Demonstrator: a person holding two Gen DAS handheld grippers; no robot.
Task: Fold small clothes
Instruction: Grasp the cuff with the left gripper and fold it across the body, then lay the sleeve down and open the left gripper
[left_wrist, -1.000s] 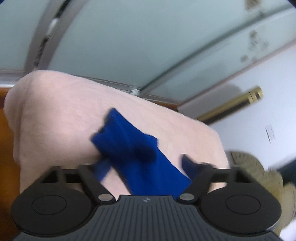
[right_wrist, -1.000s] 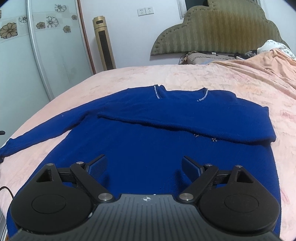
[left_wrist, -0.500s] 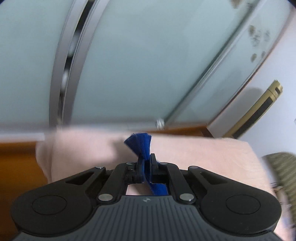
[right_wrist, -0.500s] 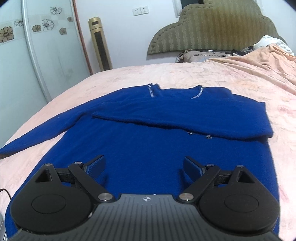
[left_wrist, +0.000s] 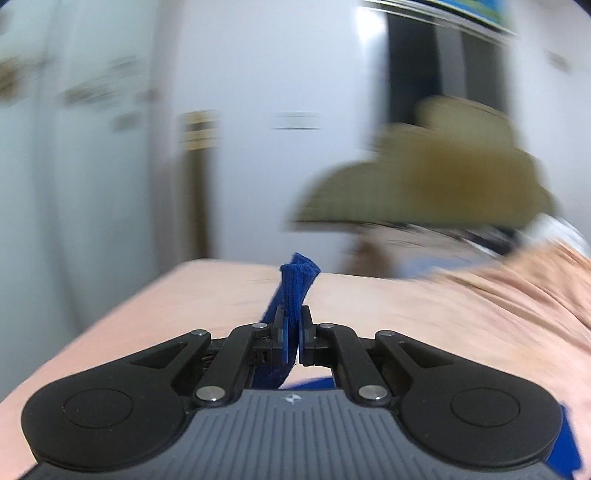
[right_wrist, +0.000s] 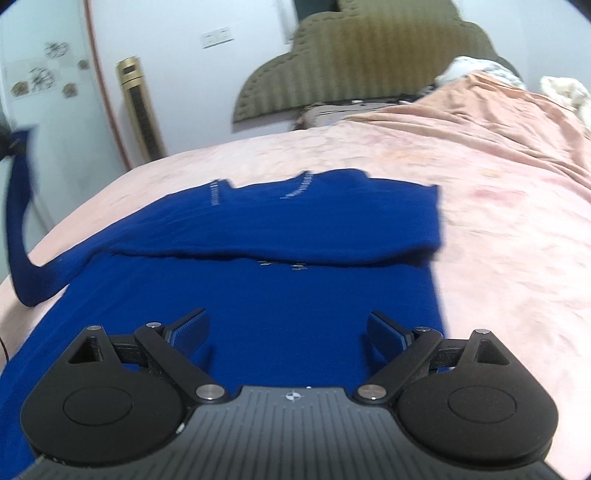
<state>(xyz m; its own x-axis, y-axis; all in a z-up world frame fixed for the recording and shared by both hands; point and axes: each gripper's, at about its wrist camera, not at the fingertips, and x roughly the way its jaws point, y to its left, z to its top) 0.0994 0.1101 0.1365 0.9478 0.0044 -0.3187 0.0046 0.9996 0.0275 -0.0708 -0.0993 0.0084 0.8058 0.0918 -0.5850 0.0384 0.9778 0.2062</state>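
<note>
Blue sweater on the bed, my left tool has its sleeve cuff pinched, my right tool is spread wide over the body.

The pink bedspread fills most of both views, olive headboard at the far end against the wall, gold tower fan standing left of it. The blue sweater lies flat on the bedspread, one sleeve already folded across the chest, collar toward the headboard. Its other sleeve rises off the bed at the left edge of my right view. My right gripper hangs over the lower body of the sweater, fingers wide apart, nothing between them. My left gripper is clamped on the sleeve cuff, ribbed end poking up past the fingertips; left view is blurred.
</note>
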